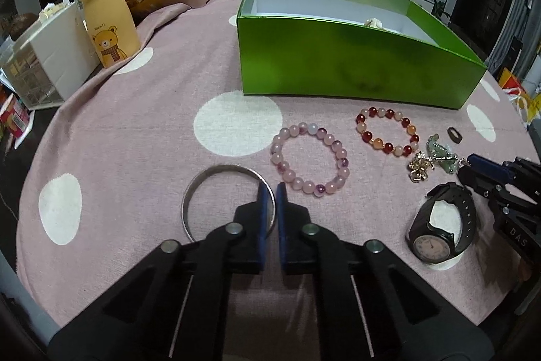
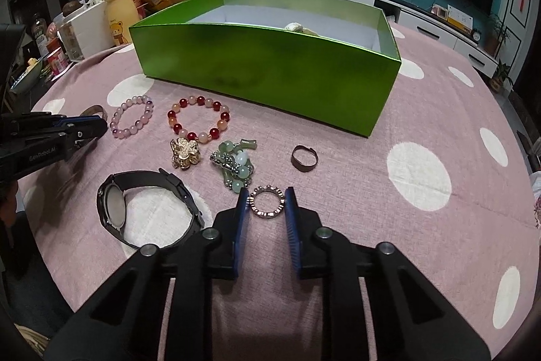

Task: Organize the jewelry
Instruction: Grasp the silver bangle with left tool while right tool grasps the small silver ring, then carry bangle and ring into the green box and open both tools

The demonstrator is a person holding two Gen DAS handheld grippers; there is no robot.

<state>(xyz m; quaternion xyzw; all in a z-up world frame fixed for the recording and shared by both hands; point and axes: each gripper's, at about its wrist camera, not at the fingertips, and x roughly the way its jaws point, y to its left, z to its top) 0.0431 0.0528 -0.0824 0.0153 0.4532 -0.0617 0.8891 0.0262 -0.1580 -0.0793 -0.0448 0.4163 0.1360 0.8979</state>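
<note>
Left gripper (image 1: 270,192): blue pads nearly together, clamped on the right-hand rim of the silver bangle (image 1: 203,181), which lies flat on the pink dotted cloth (image 1: 135,131) over the bench.

Right gripper (image 2: 266,196): pads narrowly apart, one on each side of the beaded metal ring (image 2: 266,202). The left pad touches the ring's edge and the right pad sits against its opposite edge, so the ring is pinched between them while resting on the cloth.

Pink bead bracelet (image 1: 309,158): flat on the cloth, just right of the bangle, apart from it.

Red and orange bead bracelet (image 1: 387,132): flat, beyond and right of the pink one, near the front wall of the box.

Gold flower brooch (image 2: 185,153): touching or just beside the red bracelet's near edge.

Green bead cluster (image 2: 235,164): beside the brooch, just beyond the left pad of the right gripper.

Dark band ring (image 2: 304,158): standing on edge, right of the green cluster.

Black wristwatch (image 2: 145,208): on its side, left of the right gripper.

Green box (image 2: 270,70): open, beyond all the pieces; a pale item (image 2: 297,27) lies inside.
</note>
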